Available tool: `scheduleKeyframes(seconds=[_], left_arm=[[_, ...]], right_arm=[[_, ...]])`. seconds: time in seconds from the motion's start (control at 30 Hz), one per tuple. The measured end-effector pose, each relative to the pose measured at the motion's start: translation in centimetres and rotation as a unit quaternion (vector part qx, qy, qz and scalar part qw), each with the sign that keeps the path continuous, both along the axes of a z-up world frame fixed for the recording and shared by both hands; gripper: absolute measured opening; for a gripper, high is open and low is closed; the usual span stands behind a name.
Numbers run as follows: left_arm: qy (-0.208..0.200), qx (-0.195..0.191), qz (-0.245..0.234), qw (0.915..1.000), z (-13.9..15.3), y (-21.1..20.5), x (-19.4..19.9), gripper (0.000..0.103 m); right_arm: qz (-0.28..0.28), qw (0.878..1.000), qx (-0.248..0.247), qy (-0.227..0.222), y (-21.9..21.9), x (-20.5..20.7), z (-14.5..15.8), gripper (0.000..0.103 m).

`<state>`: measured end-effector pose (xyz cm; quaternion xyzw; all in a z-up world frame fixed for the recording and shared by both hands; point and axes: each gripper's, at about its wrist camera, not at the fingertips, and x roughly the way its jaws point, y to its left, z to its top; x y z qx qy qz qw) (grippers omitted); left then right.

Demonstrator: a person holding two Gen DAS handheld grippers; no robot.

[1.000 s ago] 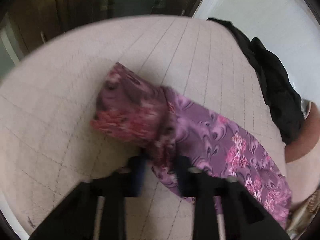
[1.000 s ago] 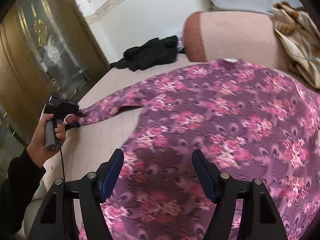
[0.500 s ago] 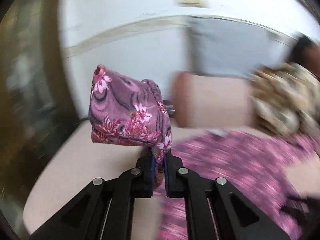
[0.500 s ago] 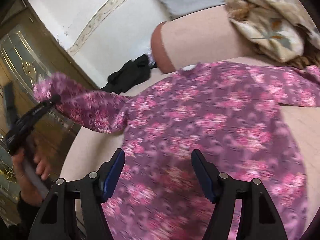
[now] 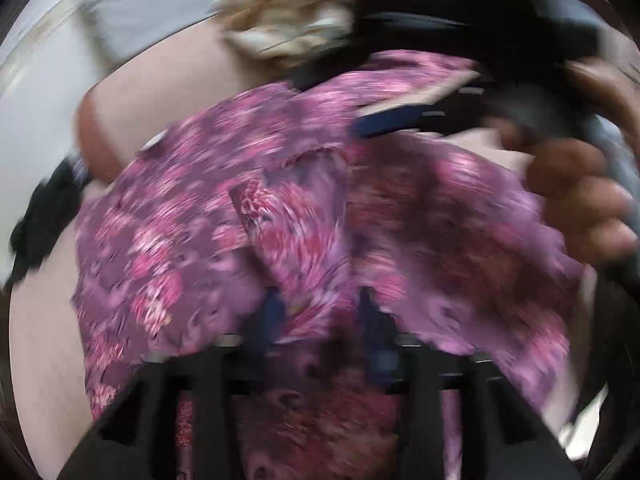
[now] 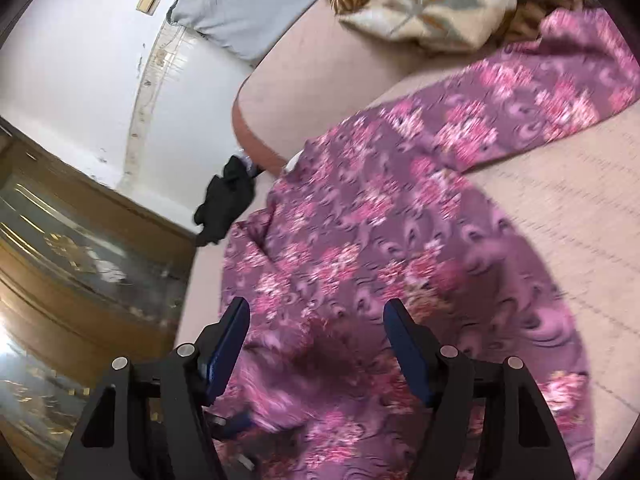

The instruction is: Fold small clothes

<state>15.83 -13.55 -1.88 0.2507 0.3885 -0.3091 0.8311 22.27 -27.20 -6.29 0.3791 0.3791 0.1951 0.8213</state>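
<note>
Moved: our left gripper (image 5: pixel 316 316) has swung in from the side and carried the sleeve (image 5: pixel 296 232) over the shirt (image 6: pixel 400 240); half a second ago that sleeve hung in the air against the wall.
Left gripper: blurred; its fingers now stand apart with sleeve cloth lying between them, and we cannot tell whether they still pinch it.
Right gripper: (image 6: pixel 316 344) jaws wide, holding nothing, low over the shirt's body.
Shirt: purple floral, spread flat on the pink bed (image 6: pixel 560 220), its other sleeve stretched toward the beige blanket (image 6: pixel 420 0).
Right hand: (image 5: pixel 580 196) seen from the left wrist, just beside the folded sleeve.
Black garment: (image 6: pixel 224 204) at the bed's far edge, well apart.
</note>
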Motion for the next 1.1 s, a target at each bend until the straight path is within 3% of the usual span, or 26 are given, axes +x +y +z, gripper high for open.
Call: scheduleKeyframes(seconds=[0.1,0.2,0.27,0.37,0.43,0.47,0.5,0.53,0.57,0.6,0.67,0.7,0.77,0.8,0.87,0.9,0.97,1.0,1.03,1.1], left_arm=[[-0.039,-0.026,-0.080,0.9957,1.7,-0.5,-3.1,0.080],[-0.056,-0.044,-0.088,0.9936,2.9,-0.2,-2.5,0.086],[-0.054,-0.045,-0.051,0.9962,3.0,1.1,-1.6,0.086],[-0.042,-0.055,0.040,0.9968,3.8,3.9,1.9,0.086],[-0.021,-0.082,0.107,0.9907,4.5,6.4,4.6,0.086],[-0.005,-0.101,0.150,0.9836,4.8,8.1,6.2,0.086],[0.008,-0.114,0.183,0.9765,4.7,9.5,7.3,0.086],[0.024,-0.128,0.218,0.9673,4.4,11.0,8.4,0.086],[0.049,-0.149,0.261,0.9524,3.9,12.9,9.7,0.086],[0.074,-0.166,0.298,0.9372,3.2,14.7,10.7,0.086],[0.095,-0.176,0.349,0.9154,1.6,17.2,12.2,0.086],[0.089,-0.176,0.392,0.8986,1.4,18.8,12.6,0.086],[0.080,-0.180,0.436,0.8780,1.5,20.9,12.7,0.086],[0.089,-0.191,0.450,0.8676,1.4,22.1,12.9,0.086],[0.117,-0.218,0.449,0.8584,1.1,23.0,13.4,0.086],[0.123,-0.225,0.445,0.8582,1.1,23.0,13.4,0.086],[0.110,-0.212,0.440,0.8660,1.3,22.7,13.3,0.086],[0.091,-0.198,0.442,0.8699,1.7,22.3,12.9,0.086],[0.079,-0.192,0.445,0.8712,1.9,22.1,12.4,0.086],[0.082,-0.200,0.447,0.8680,2.1,21.8,12.1,0.086]], right_arm=[[0.023,1.000,0.002,0.014,0.9,0.3,-0.7,0.081],[0.036,0.999,-0.019,0.036,1.8,0.6,-1.3,0.081],[0.048,0.996,-0.039,0.058,2.4,0.9,-2.1,0.081],[0.087,0.989,-0.080,0.089,4.6,1.2,-3.2,0.079],[0.107,0.977,-0.155,0.097,6.7,1.2,-3.5,0.068],[0.108,0.972,-0.187,0.090,7.5,1.1,-3.2,0.066],[0.111,0.966,-0.219,0.081,8.5,0.9,-2.9,0.056],[0.115,0.961,-0.240,0.073,9.2,0.7,-2.6,0.033],[0.121,0.959,-0.248,0.069,9.8,0.5,-2.4,0.014],[0.129,0.960,-0.237,0.070,10.3,0.3,-2.5,0.008],[0.117,0.959,-0.254,0.055,10.5,-0.8,-1.4,0.007],[0.111,0.959,-0.256,0.043,10.4,-1.6,-0.3,0.007],[0.111,0.960,-0.255,0.021,10.3,-3.2,1.4,0.008],[0.113,0.956,-0.271,0.016,10.4,-3.9,1.7,0.009],[0.122,0.954,-0.269,0.046,10.5,-4.6,0.0,0.026],[0.120,0.955,-0.264,0.066,10.7,-4.6,-0.7,0.038],[0.098,0.955,-0.273,0.058,11.0,-5.1,0.9,0.039],[0.089,0.959,-0.264,0.043,10.9,-5.6,2.2,0.046],[0.080,0.967,-0.242,0.023,10.7,-6.0,4.0,0.068],[0.078,0.974,-0.213,-0.005,10.8,-6.0,6.7,0.094]])
